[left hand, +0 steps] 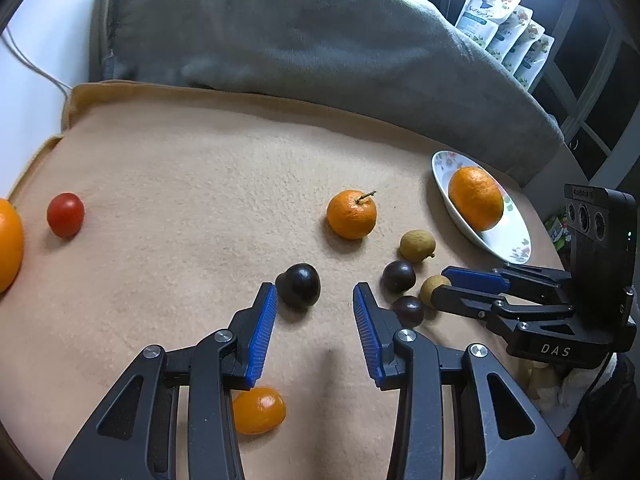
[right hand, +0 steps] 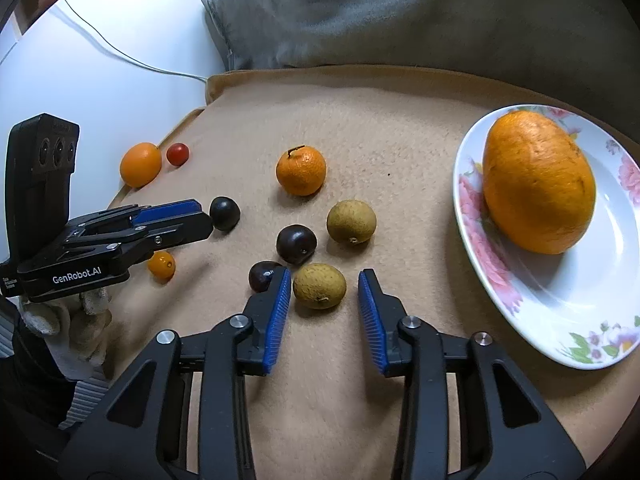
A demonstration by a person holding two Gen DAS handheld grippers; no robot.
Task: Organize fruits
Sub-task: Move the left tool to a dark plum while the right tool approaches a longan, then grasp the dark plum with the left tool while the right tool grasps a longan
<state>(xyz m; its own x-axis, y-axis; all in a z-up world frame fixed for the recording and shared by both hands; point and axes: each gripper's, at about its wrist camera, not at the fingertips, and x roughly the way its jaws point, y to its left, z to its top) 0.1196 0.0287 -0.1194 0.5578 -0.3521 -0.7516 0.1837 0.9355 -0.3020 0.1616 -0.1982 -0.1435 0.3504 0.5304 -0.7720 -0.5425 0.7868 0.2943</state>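
Fruits lie on a tan blanket (left hand: 180, 168). My left gripper (left hand: 315, 294) is open, its tips just short of a dark plum (left hand: 298, 285); a kumquat (left hand: 259, 410) lies under its left finger. My right gripper (right hand: 324, 280) is open around a yellow-brown longan (right hand: 319, 286), not touching it. Near it lie two dark plums (right hand: 296, 243) (right hand: 262, 276), a second longan (right hand: 351, 221) and a mandarin (right hand: 301, 170). A flowered white plate (right hand: 560, 304) at the right holds a large orange (right hand: 538, 182).
A cherry tomato (left hand: 65, 215) and an orange (left hand: 8, 240) lie at the blanket's left edge. A grey blanket (left hand: 300, 40) is heaped behind. White cables (right hand: 120, 52) run along the wall. Snack pouches (left hand: 504, 28) stand at the back right.
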